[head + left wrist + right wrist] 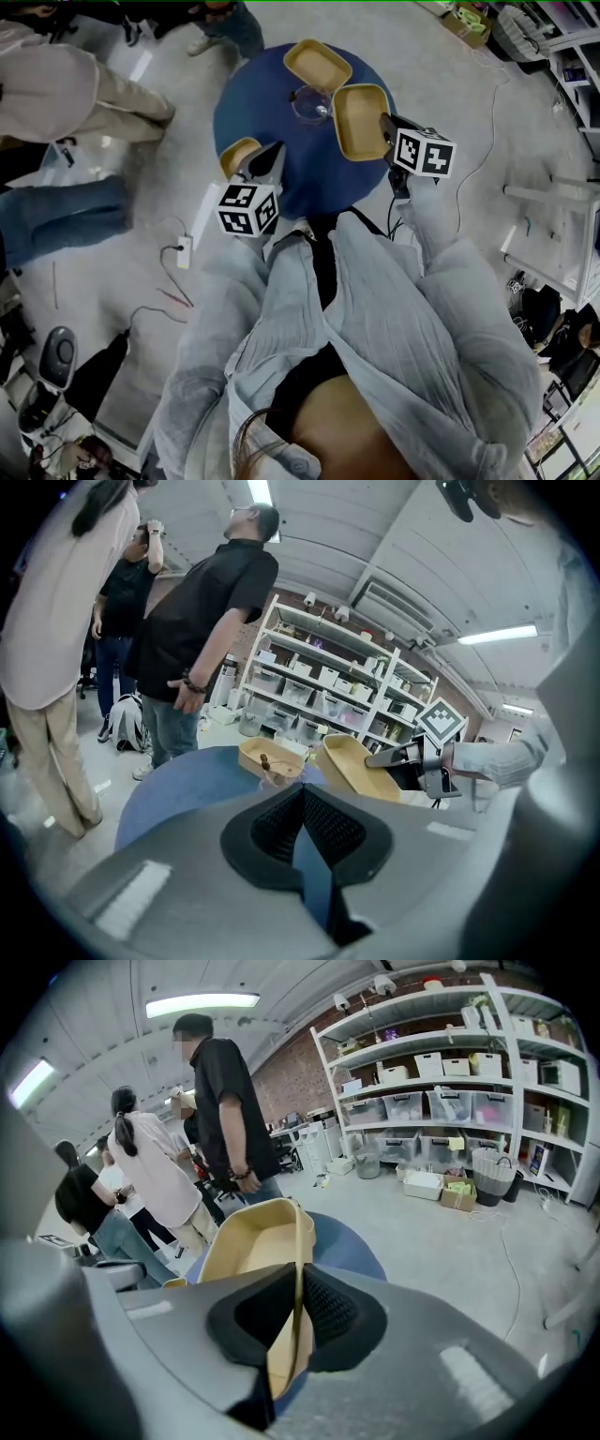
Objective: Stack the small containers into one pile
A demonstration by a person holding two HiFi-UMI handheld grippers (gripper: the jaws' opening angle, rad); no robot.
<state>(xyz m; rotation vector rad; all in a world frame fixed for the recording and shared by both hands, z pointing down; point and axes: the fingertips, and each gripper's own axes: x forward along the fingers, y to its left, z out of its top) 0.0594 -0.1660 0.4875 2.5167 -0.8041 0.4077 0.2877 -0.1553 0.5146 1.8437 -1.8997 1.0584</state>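
Three tan containers show in the head view on a round blue table (281, 94). One container (317, 63) rests at the far edge. A second container (361, 120) is tilted at the right, its rim pinched by my right gripper (384, 124). In the right gripper view the pads are shut on this container's wall (262, 1251). A third, smaller container (237, 155) sits at the table's left edge, beside my left gripper (275, 152). The left gripper (302, 794) has its jaws together with nothing between them. From there I see the far container (272, 758) and the held container (354, 766).
A clear glass (309, 103) stands between the two larger containers. Several people stand close to the table's far and left sides (56, 94). A power strip (185, 251) and cables lie on the floor. White shelving (450, 1082) lines the wall.
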